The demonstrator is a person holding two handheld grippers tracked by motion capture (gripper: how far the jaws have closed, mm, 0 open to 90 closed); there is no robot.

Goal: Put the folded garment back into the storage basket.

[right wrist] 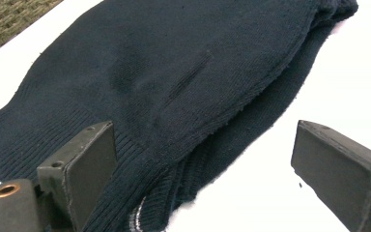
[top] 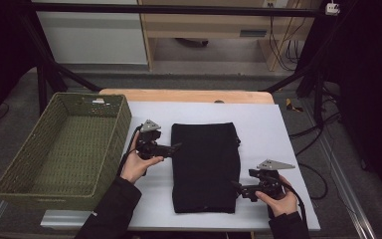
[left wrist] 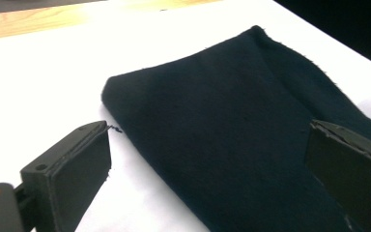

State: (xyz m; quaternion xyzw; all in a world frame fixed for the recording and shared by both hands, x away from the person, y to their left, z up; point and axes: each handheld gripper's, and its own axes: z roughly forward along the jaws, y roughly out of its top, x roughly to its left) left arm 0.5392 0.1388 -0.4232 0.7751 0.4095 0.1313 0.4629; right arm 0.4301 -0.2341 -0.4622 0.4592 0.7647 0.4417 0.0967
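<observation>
A folded black knit garment (top: 206, 167) lies flat on the white table cover (top: 268, 129). My left gripper (top: 175, 147) is at its left edge, open, jaws wide apart; in the left gripper view the garment (left wrist: 232, 130) lies ahead and between the jaws. My right gripper (top: 235, 185) sits at the garment's lower right edge, open too. In the right gripper view the ribbed hem and layered edge of the garment (right wrist: 174, 87) lie between the jaws, with the left jaw resting over the cloth.
A green woven basket (top: 25, 164) stands at the left of the table, its inside bare. Wooden table edge (top: 189, 95) shows at the back. Black frame legs and cables stand on the floor beyond and to the right.
</observation>
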